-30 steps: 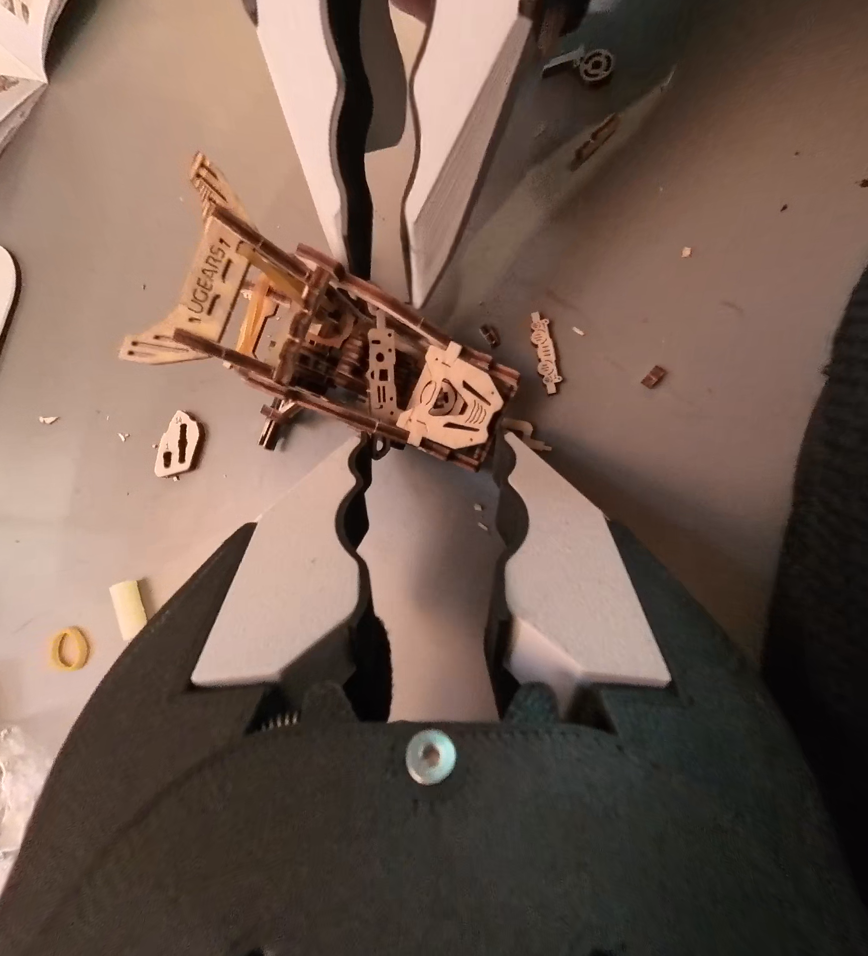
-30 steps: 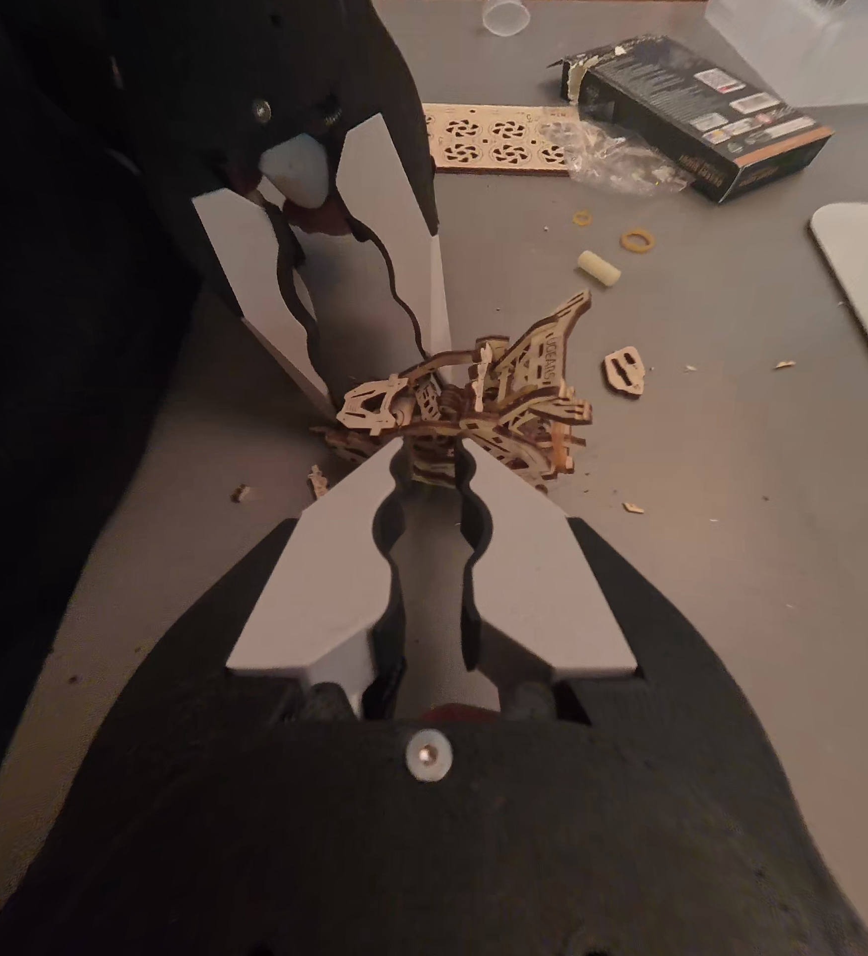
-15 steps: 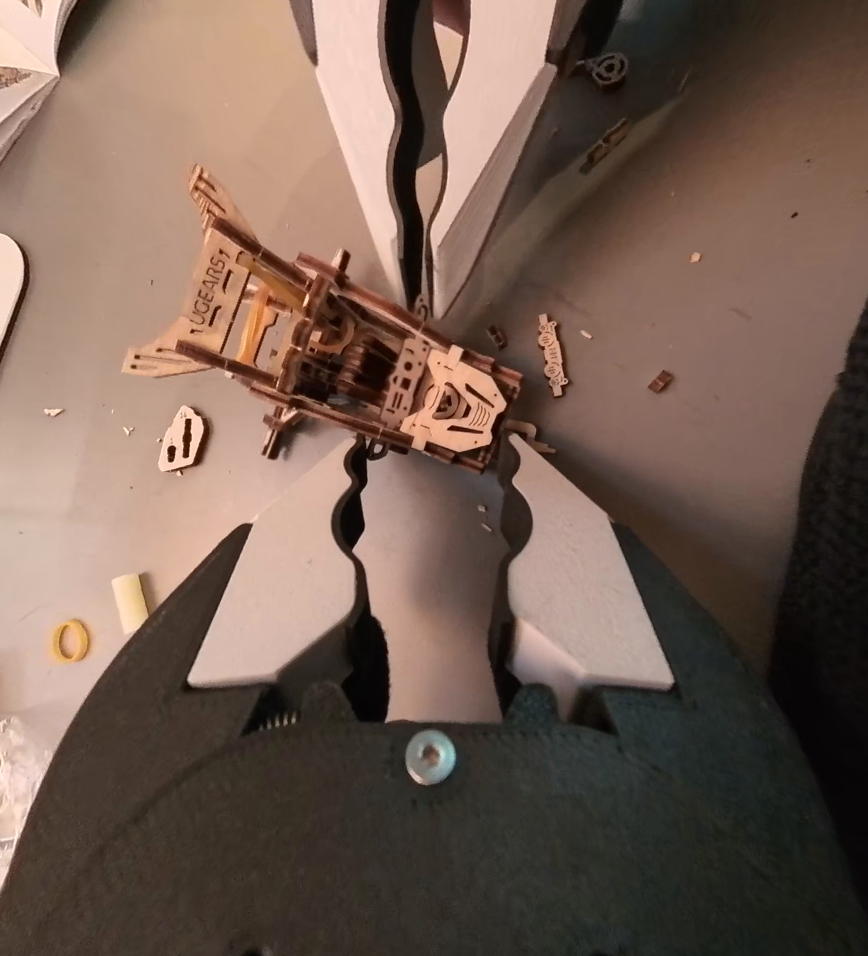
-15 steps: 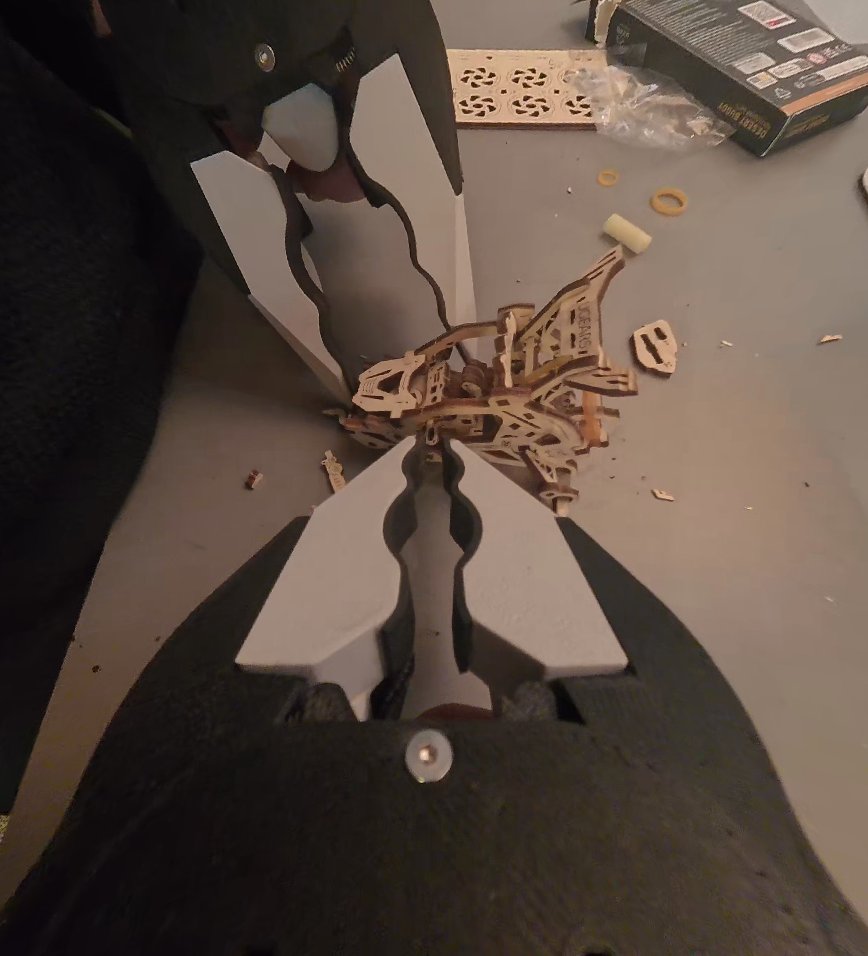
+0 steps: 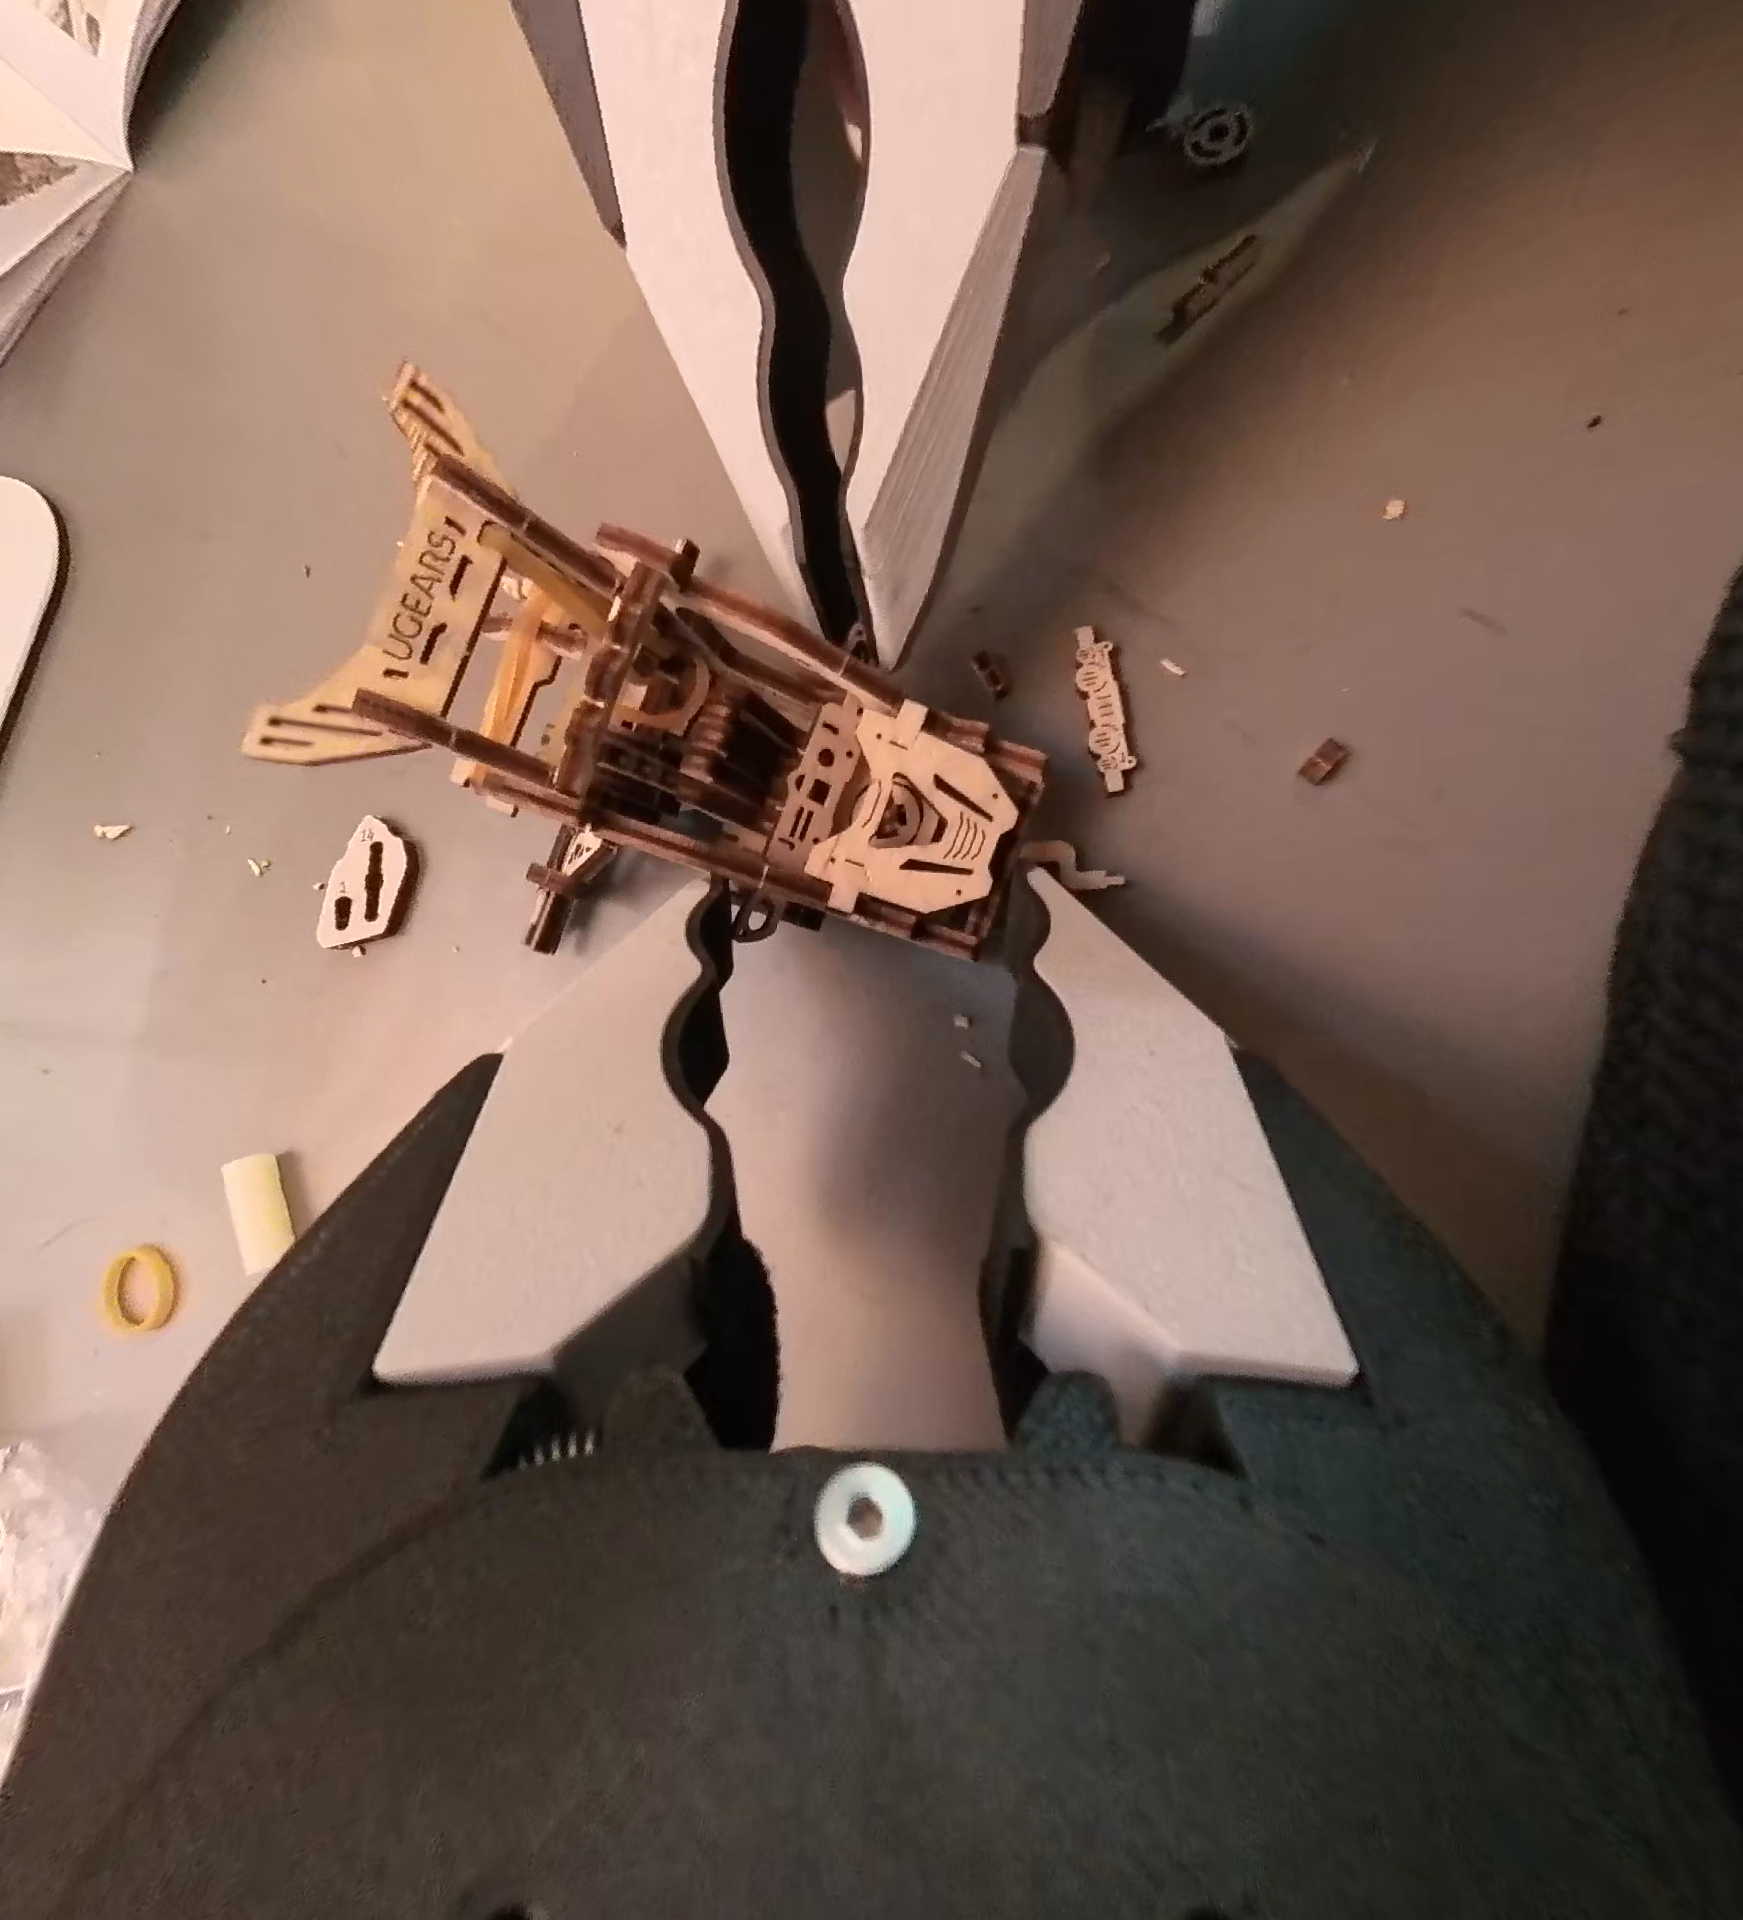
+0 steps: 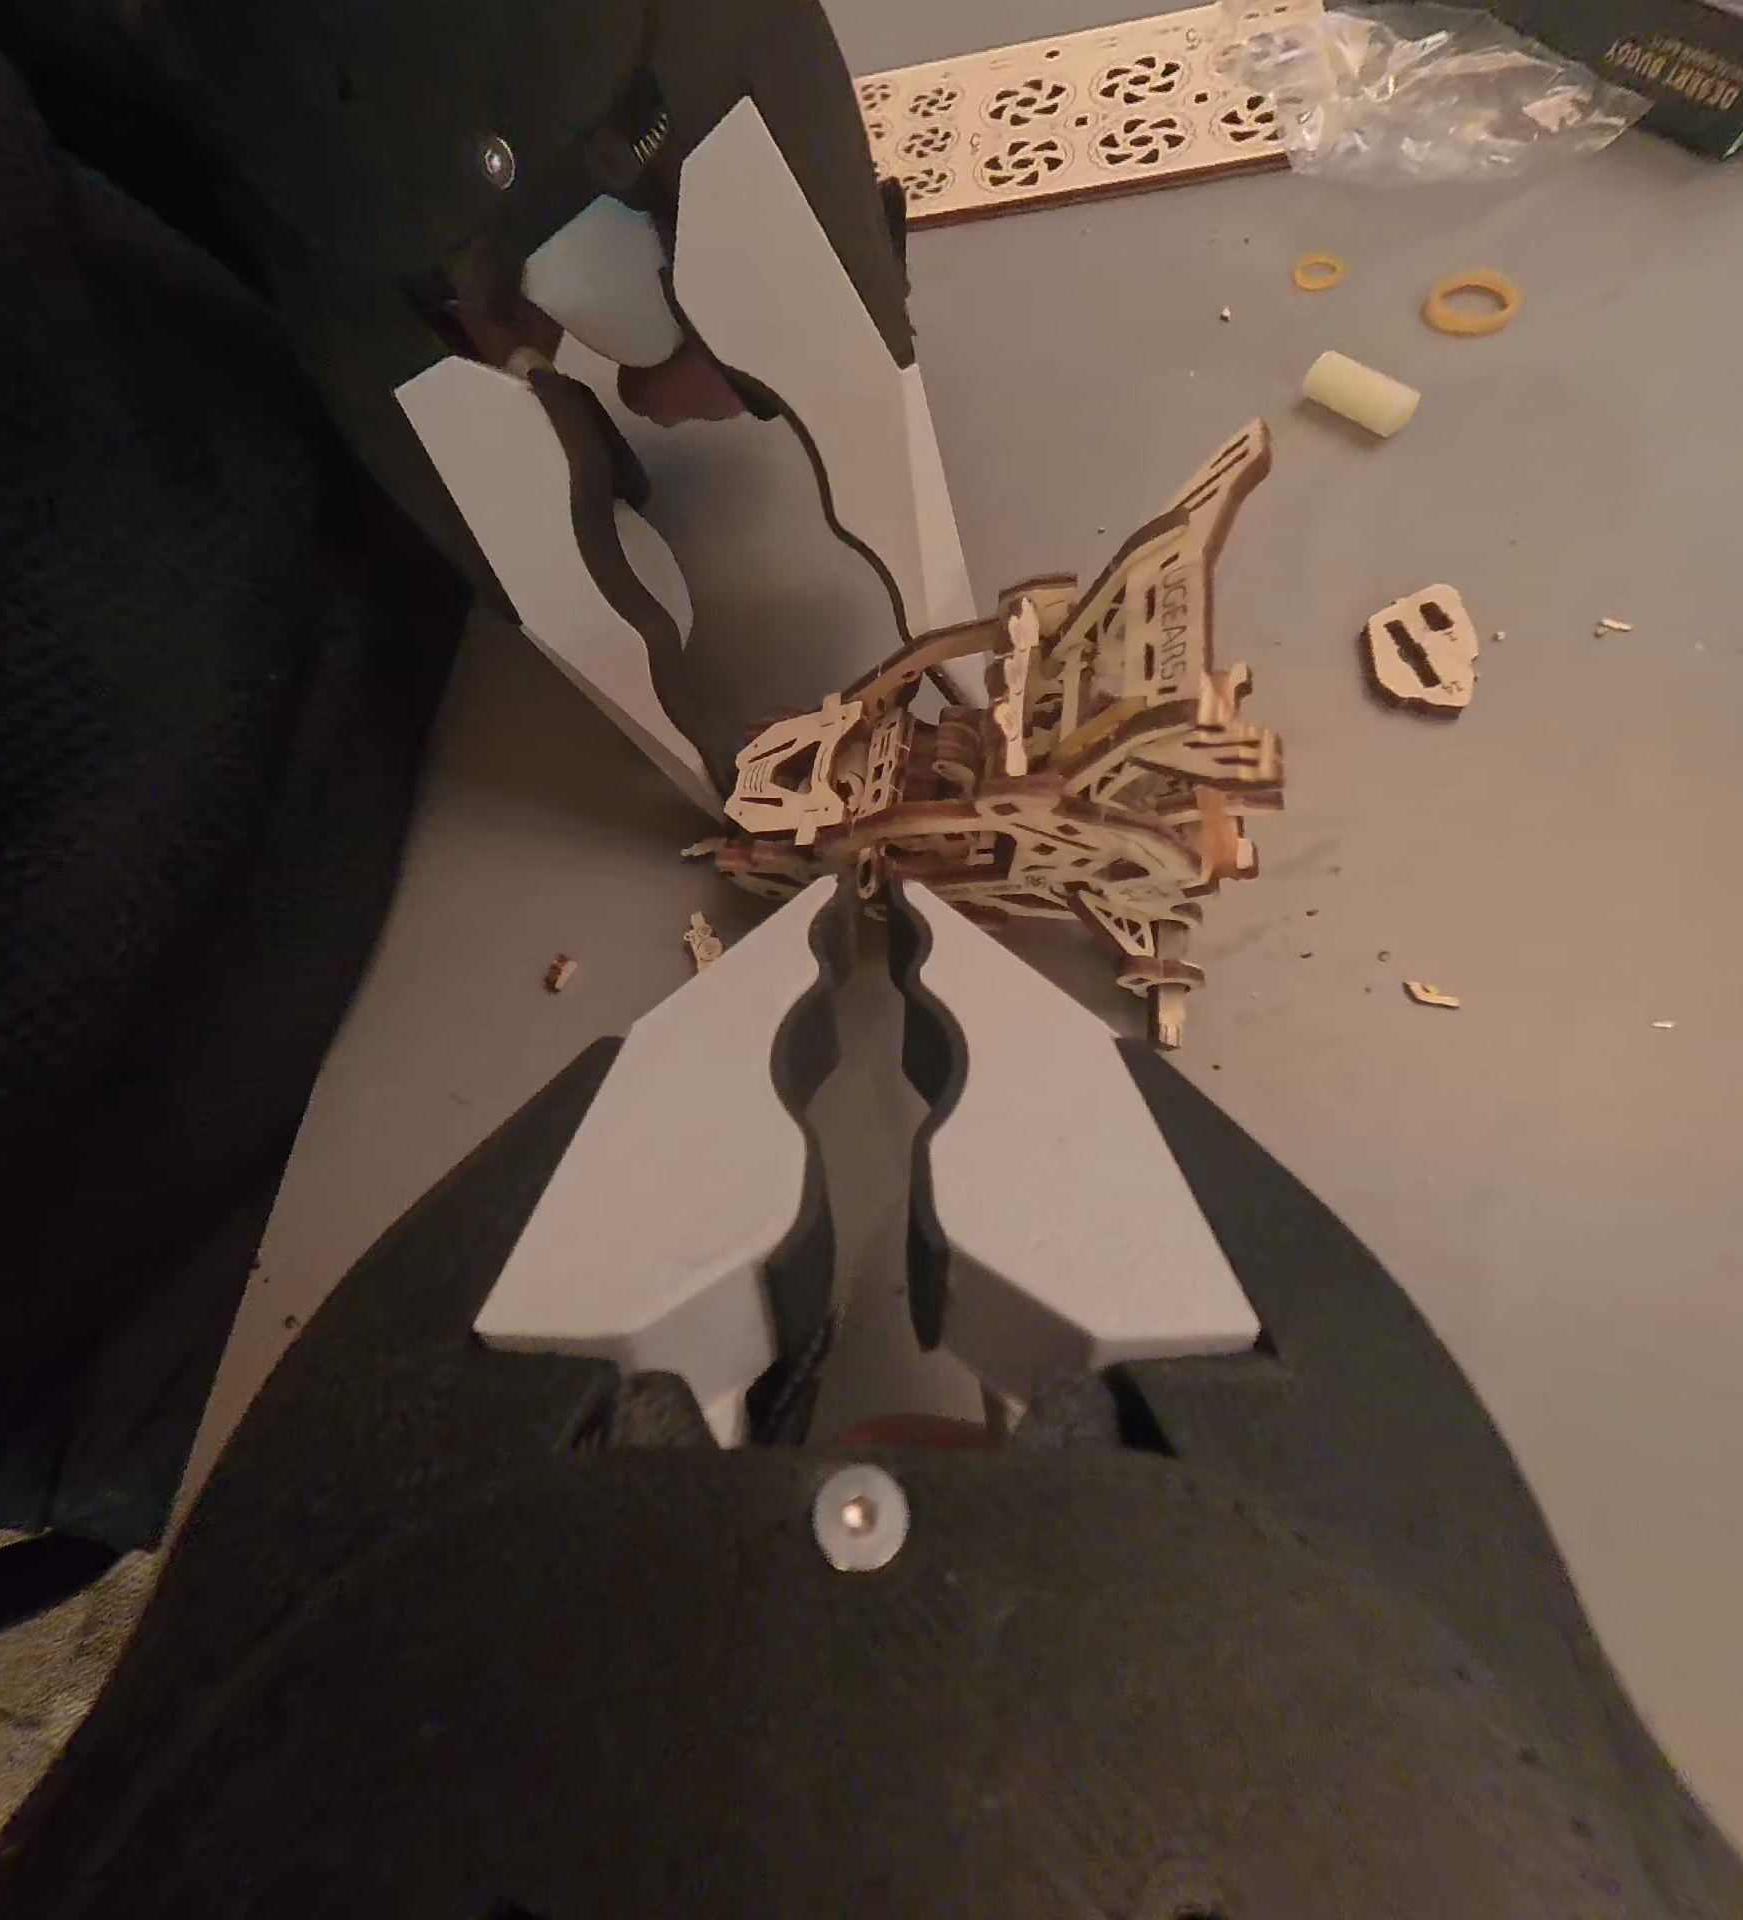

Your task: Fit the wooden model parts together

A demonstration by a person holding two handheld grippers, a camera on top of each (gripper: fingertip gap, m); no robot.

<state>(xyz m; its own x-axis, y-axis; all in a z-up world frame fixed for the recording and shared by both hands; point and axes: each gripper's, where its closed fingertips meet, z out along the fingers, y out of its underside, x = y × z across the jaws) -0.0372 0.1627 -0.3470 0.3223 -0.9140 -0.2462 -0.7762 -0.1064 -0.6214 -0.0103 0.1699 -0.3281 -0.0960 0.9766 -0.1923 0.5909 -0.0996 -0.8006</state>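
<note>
A half-built wooden model with a winged tail lies on the grey table; it also shows in the right wrist view, tail tilted up. My left gripper has its fingertips on either side of the model's front end and holds it; in the right wrist view its fingers straddle the nose. My right gripper is almost closed on a small dark part at the model's side. In the left wrist view the right gripper comes in from the top.
Loose wooden bits lie around: an oval piece and a small strip. A yellow rubber band, a pale tube, a booklet, a parts sheet and a black box lie farther off. Dark fabric borders the table. Tip to tip, the grippers are about 4 cm apart. The oval piece lies around 10 cm away from my left fingertips. My right wrist view looks at it from another angle.
My right gripper's jaws have closed from clearly apart to nearly together at the model's side. The model has turned slightly. The left gripper's opening is unchanged.
</note>
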